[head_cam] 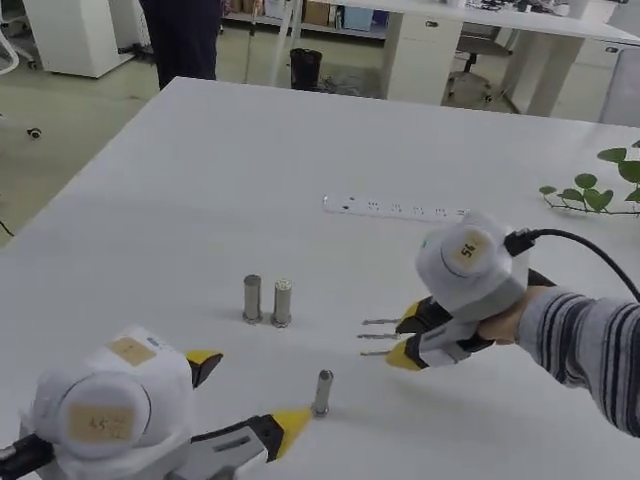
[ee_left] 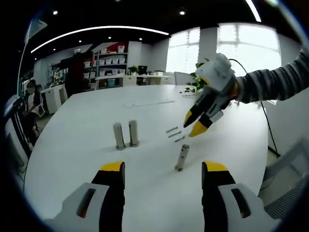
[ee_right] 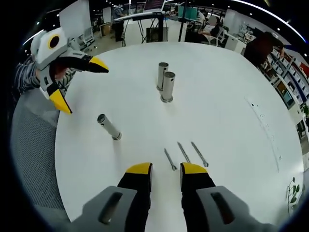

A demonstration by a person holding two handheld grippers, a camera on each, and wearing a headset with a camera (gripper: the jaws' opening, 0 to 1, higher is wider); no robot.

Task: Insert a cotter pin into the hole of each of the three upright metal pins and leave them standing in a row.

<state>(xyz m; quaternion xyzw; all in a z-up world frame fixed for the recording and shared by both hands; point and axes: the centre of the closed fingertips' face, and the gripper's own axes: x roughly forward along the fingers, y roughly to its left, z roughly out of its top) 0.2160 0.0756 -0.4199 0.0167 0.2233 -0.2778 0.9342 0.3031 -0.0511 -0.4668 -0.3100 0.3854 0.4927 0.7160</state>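
**Clerk:** Item one?

**Checker:** Worktop (head_cam: 200,180), white. It bears every item below.

**Clerk:** Task pieces, upright stock?

**Checker:** Paired metal pins (head_cam: 267,300): two short grey cylinders standing on their bases, just beside each other, near the middle of the worktop. Lone metal pin (head_cam: 323,392): also standing on its base, apart from the pair and nearer the person.

**Clerk:** Small parts?

**Checker:** Cotter pins (ee_right: 183,153), three, lying flat and side by side on the worktop, roughly parallel. None is in a metal pin. Holes in the metal pins are too small to make out.

**Clerk:** Tools?

**Checker:** Left gripper (ee_left: 164,169): yellow-tipped jaws spread wide, holding nothing. The lone metal pin stands just ahead of the tips, nearer one jaw than the other, and is not gripped. Right gripper (ee_right: 166,170): held by a hand in a striped sleeve. The jaws are parted by a narrow gap with nothing between them, and the tips are aimed at the cotter pins, just short of their near ends.

**Clerk:** Sundries?

**Checker:** Power strip (head_cam: 395,208), white, lying flat on the far side of the worktop beyond the paired metal pins. Plant sprig (head_cam: 590,192), green leaves, at the far right edge.
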